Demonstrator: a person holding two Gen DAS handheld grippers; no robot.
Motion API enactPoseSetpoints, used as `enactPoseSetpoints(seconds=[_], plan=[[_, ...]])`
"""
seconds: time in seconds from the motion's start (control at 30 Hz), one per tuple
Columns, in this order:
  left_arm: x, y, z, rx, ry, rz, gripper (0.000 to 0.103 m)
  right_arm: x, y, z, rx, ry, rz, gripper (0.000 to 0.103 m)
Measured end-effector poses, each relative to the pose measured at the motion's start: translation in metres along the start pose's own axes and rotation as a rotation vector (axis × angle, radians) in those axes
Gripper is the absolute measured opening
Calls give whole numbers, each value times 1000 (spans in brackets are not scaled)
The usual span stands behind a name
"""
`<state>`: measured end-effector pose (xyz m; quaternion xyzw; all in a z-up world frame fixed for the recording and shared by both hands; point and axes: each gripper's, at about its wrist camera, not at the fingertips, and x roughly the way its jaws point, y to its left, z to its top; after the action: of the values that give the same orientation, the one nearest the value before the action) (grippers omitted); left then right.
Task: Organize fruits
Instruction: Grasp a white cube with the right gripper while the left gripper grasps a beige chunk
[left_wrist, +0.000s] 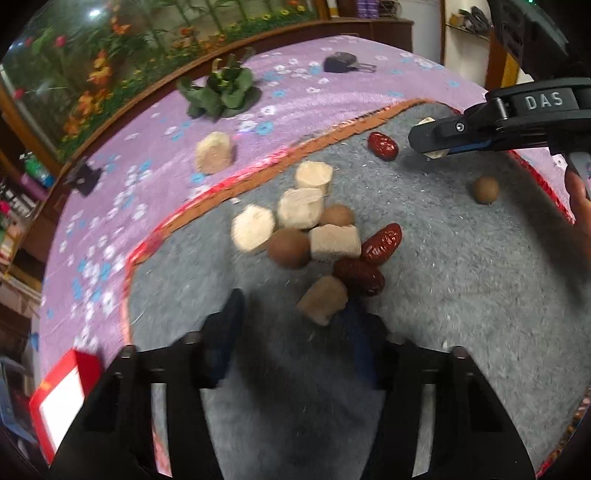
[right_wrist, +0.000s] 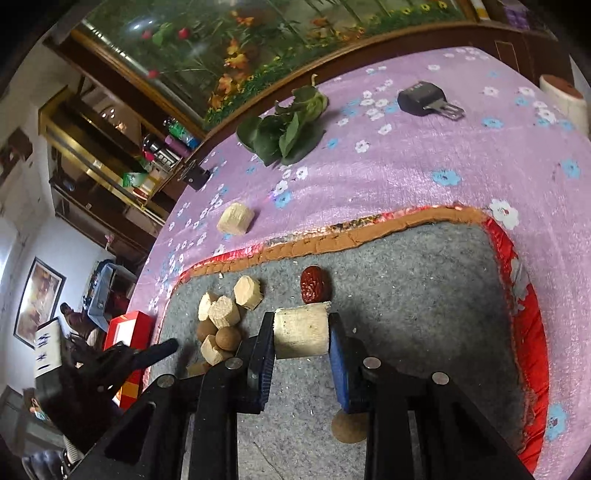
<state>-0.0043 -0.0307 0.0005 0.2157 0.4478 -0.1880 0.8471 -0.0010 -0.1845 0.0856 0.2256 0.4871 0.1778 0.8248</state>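
On the grey mat (left_wrist: 461, 277) lies a pile of pale cut chunks (left_wrist: 301, 206), brown round fruits (left_wrist: 288, 247) and red dates (left_wrist: 382, 242). My left gripper (left_wrist: 291, 306) hangs low over the near end of the pile, blurred and open. One pale chunk (left_wrist: 323, 299) lies between its tips, close to the right finger, with a gap to the left finger. My right gripper (right_wrist: 301, 321) is shut on a pale cylindrical chunk (right_wrist: 301, 339), held just above the mat. The right gripper (left_wrist: 430, 147) also shows at the far right of the left wrist view. A single date (right_wrist: 314, 284) lies ahead of it.
The mat's red and orange border (right_wrist: 332, 240) sits on a purple flowered cloth (right_wrist: 443, 147). On the cloth are a stray pale chunk (right_wrist: 234, 219), leafy greens (right_wrist: 284, 129) and a black object (right_wrist: 424, 98). A lone brown fruit (left_wrist: 485, 189) rests on the mat. A red box (left_wrist: 62, 398) stands at the left edge.
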Motion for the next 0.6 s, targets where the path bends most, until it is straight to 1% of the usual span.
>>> enactPoseSetpoints(seconds=[0.03, 0.07, 0.13, 0.2, 0.27, 0.33, 0.43, 0.5, 0.53, 0.6], plan=[[1, -1, 2, 6, -2, -21, 33, 0, 1, 0, 3, -1, 1, 26], [1, -2, 2, 12, -6, -41, 22, 1, -1, 1, 3, -3, 1, 26], [-1, -4, 0, 6, -18, -39, 22, -1, -1, 1, 3, -15, 6, 27], [-5, -3, -6, -24, -34, -50, 21, -4, 0, 0, -5, -32, 22, 26], [-12, -1, -13, -72, -48, -69, 20, -5, 4, -1, -21, -45, 39, 26], [-29, 5, -25, -140, -88, -83, 20, -6, 13, -3, -49, -58, 62, 26], [-61, 12, -47, -220, -138, -30, 21, -5, 41, -14, -124, -58, 79, 26], [-87, 21, -67, -275, -182, 11, 21, 2, 70, -25, -182, -21, 113, 26], [-95, 26, -75, -295, -189, 36, 21, 9, 93, -35, -230, 5, 132, 26], [-112, 39, -94, -349, -197, 117, 21, 22, 126, -50, -297, 47, 144, 26]])
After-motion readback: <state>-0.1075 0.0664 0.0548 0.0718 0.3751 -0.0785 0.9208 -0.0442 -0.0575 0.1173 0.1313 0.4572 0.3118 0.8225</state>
